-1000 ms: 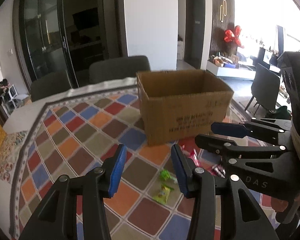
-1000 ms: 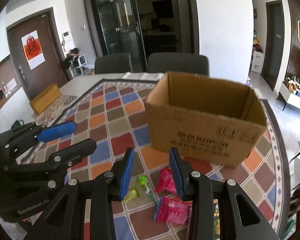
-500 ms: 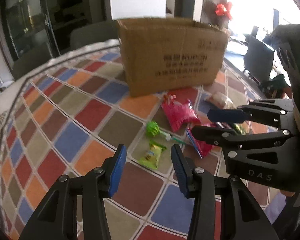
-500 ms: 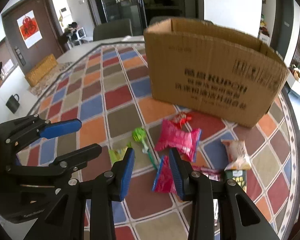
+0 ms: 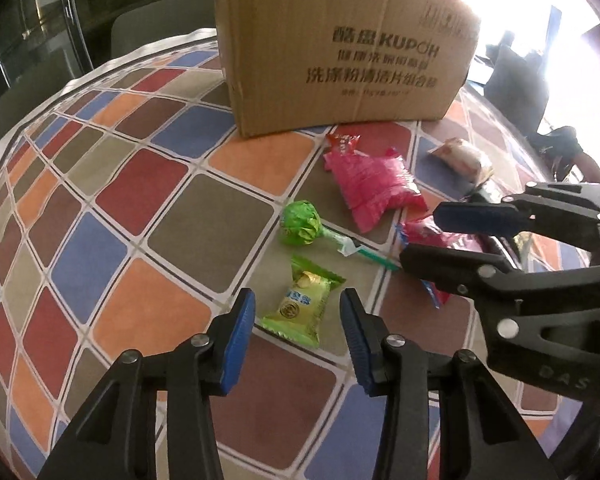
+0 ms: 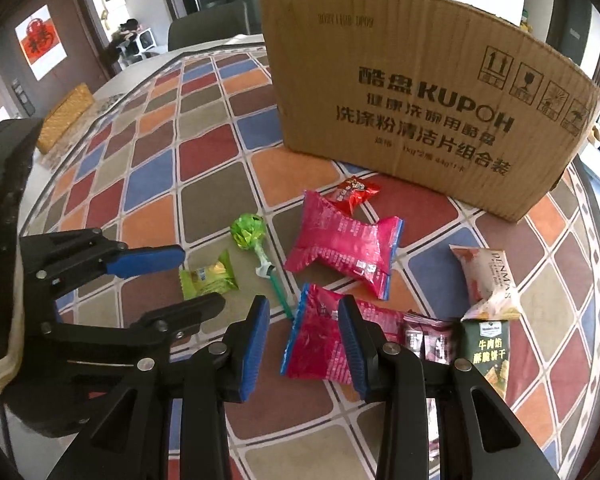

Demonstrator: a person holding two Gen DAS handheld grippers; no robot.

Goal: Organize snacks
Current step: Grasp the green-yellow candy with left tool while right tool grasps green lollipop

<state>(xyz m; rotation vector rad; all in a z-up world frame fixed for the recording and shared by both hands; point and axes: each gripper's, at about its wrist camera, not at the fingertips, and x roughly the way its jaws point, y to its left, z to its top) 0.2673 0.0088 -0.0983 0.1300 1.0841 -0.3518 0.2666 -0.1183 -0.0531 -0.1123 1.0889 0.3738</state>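
Snack packets lie on the chequered tablecloth before a cardboard box (image 5: pixel 344 44) (image 6: pixel 420 112). My left gripper (image 5: pixel 298 320) hovers over a small green candy packet (image 5: pixel 302 306) (image 6: pixel 208 276); its jaws are closing, the packet lies between them and the pads stand clear of it. My right gripper (image 6: pixel 302 338) is open just above a flat pink packet (image 6: pixel 320 348), whose left part lies between the pads. A green lollipop (image 5: pixel 300 224) (image 6: pixel 248 232) and a larger pink bag (image 5: pixel 372 184) (image 6: pixel 340 248) lie further on. From each wrist view the other gripper shows at the side.
A small red packet (image 6: pixel 354 192) lies by the box. A pale snack bag (image 6: pixel 488 280), a dark maroon packet (image 6: pixel 426 338) and a green-and-black packet (image 6: pixel 488 352) lie to the right. Chairs (image 6: pixel 208 28) stand behind the table. The table's rounded edge runs along the right.
Both grippers have come down and tilted toward the tabletop, so the snacks loom larger. The left jaws have narrowed slightly around the green candy packet. The right jaws keep the same gap.
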